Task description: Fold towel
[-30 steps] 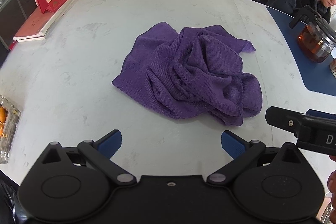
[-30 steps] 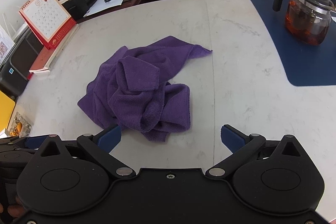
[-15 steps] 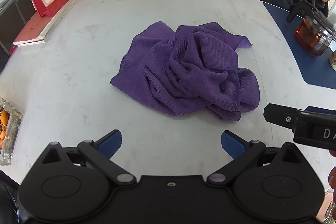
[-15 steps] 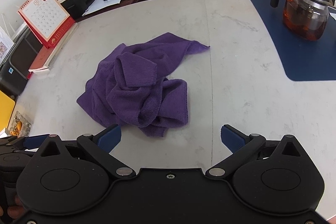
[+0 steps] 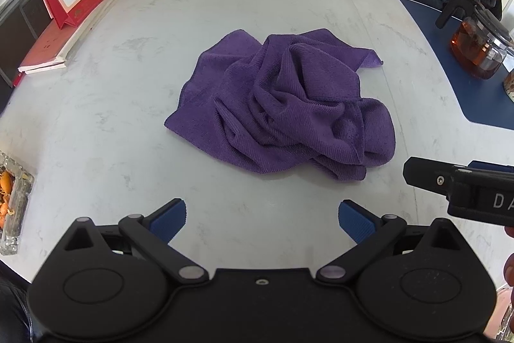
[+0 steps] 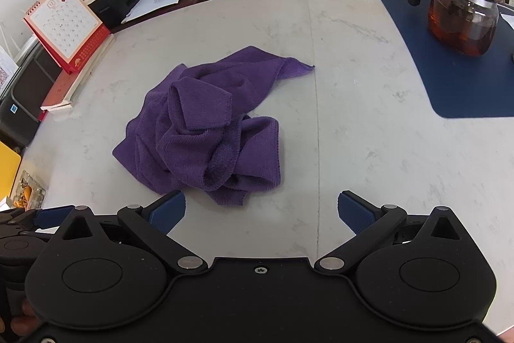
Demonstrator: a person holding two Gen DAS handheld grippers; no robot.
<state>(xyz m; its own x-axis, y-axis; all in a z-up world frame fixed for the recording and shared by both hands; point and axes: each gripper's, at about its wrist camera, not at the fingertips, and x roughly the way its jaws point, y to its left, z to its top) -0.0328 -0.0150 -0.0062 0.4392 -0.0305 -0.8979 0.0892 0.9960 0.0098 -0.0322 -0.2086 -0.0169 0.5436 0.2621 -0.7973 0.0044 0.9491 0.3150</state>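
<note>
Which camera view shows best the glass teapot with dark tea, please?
The right wrist view. There the glass teapot with the black handle stands whole on the dark blue mat, its black lid and reddish tea clear. In the left wrist view the teapot sits at the right edge, smaller and distorted.

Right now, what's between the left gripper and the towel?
Nothing: only bare table lies between the open left gripper and the towel, seen in the left wrist view.

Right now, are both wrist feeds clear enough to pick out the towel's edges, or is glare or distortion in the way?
Left wrist: towel sharp, evenly lit, soft shadows, table rim bowed by fisheye. Right wrist: towel equally crisp, no glare; teapot stretched near the corner.
</note>
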